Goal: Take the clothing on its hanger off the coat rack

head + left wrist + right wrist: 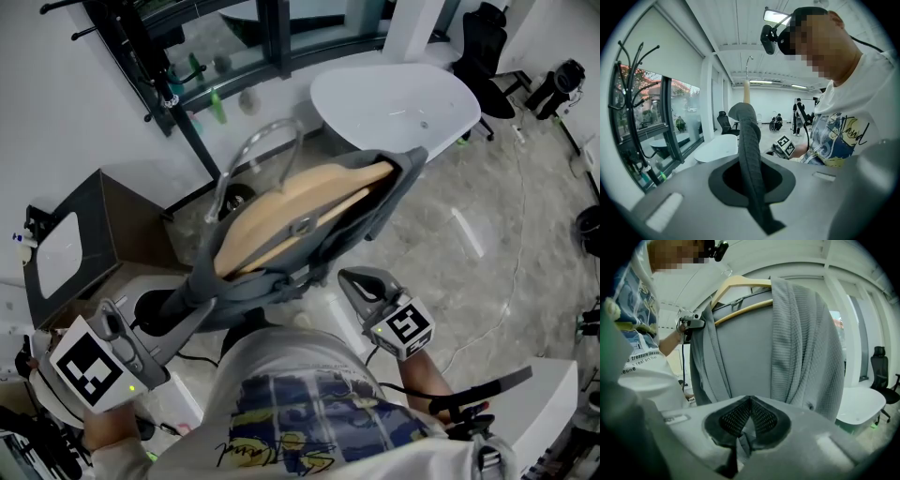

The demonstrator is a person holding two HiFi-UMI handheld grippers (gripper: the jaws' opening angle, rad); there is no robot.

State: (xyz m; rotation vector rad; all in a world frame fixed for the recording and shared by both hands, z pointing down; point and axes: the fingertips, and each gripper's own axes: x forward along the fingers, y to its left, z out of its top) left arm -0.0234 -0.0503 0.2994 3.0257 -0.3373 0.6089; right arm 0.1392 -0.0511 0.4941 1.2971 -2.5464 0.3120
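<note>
white tee (pixel 647 380) print: "treasure", "real art", rest illegible

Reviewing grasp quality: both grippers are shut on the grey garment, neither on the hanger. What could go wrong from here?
1. The left gripper and right gripper clamp only the grey garment, not the wooden hanger. The hanger lies tilted and could slide out.
2. The right gripper seems to pinch just a thin fold, so it may slip.
3. The hanger's hook sticks out free towards the coat rack and could snag.

You're in a bright open-plan office: a white oval counter (pixel 394 103), black swivel chairs (pixel 487 52), tall windows (pixel 679 119) and a polished stone floor (pixel 487 216).
</note>
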